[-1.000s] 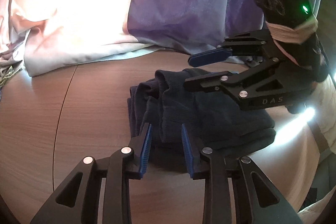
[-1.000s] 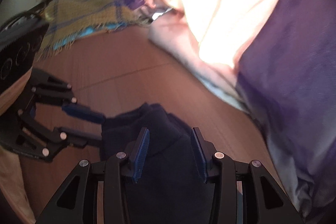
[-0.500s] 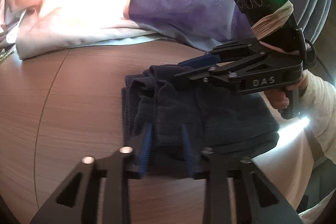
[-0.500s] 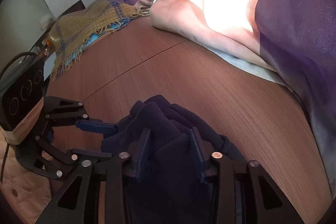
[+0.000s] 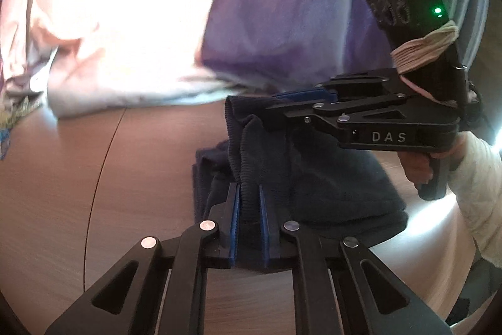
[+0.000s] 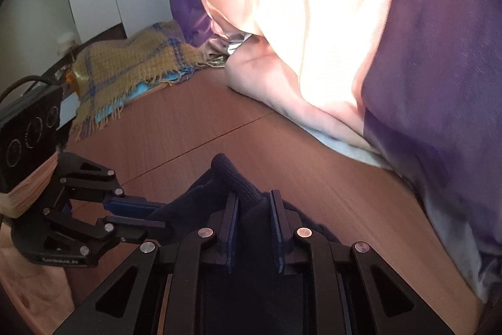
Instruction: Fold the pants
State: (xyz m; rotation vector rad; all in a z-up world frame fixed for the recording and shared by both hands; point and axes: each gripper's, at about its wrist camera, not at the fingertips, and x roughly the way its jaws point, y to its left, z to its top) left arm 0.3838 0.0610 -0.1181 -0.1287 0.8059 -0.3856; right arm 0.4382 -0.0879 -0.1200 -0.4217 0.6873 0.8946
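Note:
Dark navy pants (image 5: 317, 178) lie bunched on the wooden table (image 5: 94, 178). My left gripper (image 5: 249, 197) is shut on the ribbed edge of the pants near me. My right gripper (image 5: 282, 105) comes in from the right in the left wrist view and is shut on the same ribbed edge farther back, lifting it off the pile. In the right wrist view the right gripper (image 6: 253, 203) pinches the ribbed band of the pants (image 6: 238, 178), and the left gripper (image 6: 153, 214) grips the cloth at the left.
Purple and pale pink curtains (image 5: 219, 5) hang down to the table's far edge. A yellow plaid blanket (image 6: 131, 68) lies at the far left end of the table (image 6: 282, 146) in the right wrist view. A person's sleeved hand (image 5: 464, 165) holds the right gripper.
Both grippers have closed on the ribbed edge of the pants. The right gripper has lifted that edge up off the pile.

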